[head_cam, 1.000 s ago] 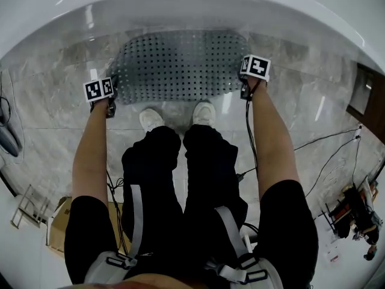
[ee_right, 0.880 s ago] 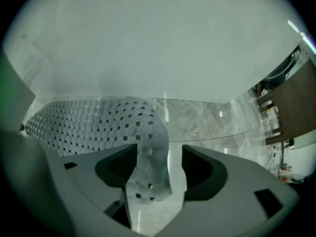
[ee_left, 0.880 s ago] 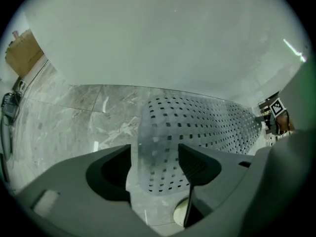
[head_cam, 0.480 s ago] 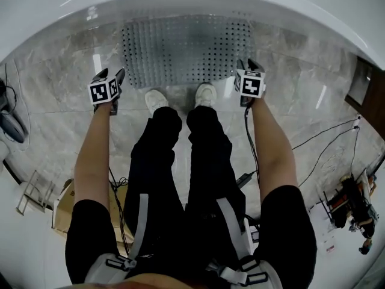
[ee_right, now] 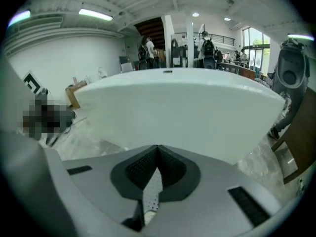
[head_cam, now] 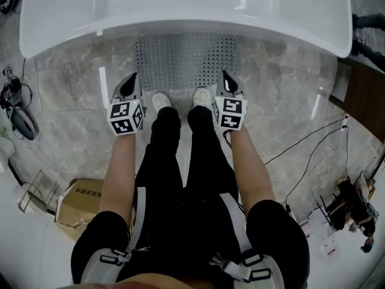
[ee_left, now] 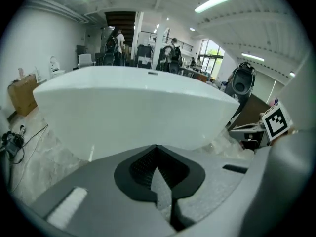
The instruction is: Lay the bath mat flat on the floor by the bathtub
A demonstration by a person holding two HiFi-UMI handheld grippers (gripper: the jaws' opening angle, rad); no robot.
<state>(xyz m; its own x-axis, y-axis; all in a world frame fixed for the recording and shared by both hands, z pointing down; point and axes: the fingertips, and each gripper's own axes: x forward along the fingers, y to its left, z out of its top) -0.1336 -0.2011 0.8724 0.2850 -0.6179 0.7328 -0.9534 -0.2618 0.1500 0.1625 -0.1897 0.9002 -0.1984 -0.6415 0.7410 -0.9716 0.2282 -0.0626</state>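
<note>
The grey perforated bath mat [head_cam: 186, 59] lies flat on the marble floor, its far edge against the white bathtub [head_cam: 180, 8]. My left gripper [head_cam: 128, 84] hangs above the floor just off the mat's near left corner, jaws shut and empty. Off the near right corner my right gripper [head_cam: 226, 80] is likewise shut with nothing in it. In the left gripper view the closed left gripper [ee_left: 157, 148] points at the bathtub [ee_left: 133, 107]. The right gripper view shows the right gripper [ee_right: 158, 148] closed before the bathtub [ee_right: 177, 107], with a sliver of the dotted bath mat [ee_right: 151, 197] below.
The person's white shoes [head_cam: 161, 101] stand at the mat's near edge. A cardboard box [head_cam: 84, 200] sits at the lower left, cables [head_cam: 313, 155] run over the floor at right, and a brown wooden panel [head_cam: 361, 95] stands at the right. Grey gear [head_cam: 24, 122] lies at the left.
Both grippers have let go of the mat's near corners, lifted off the floor and shut empty. The person has straightened up, so the mat and tub look farther away.
</note>
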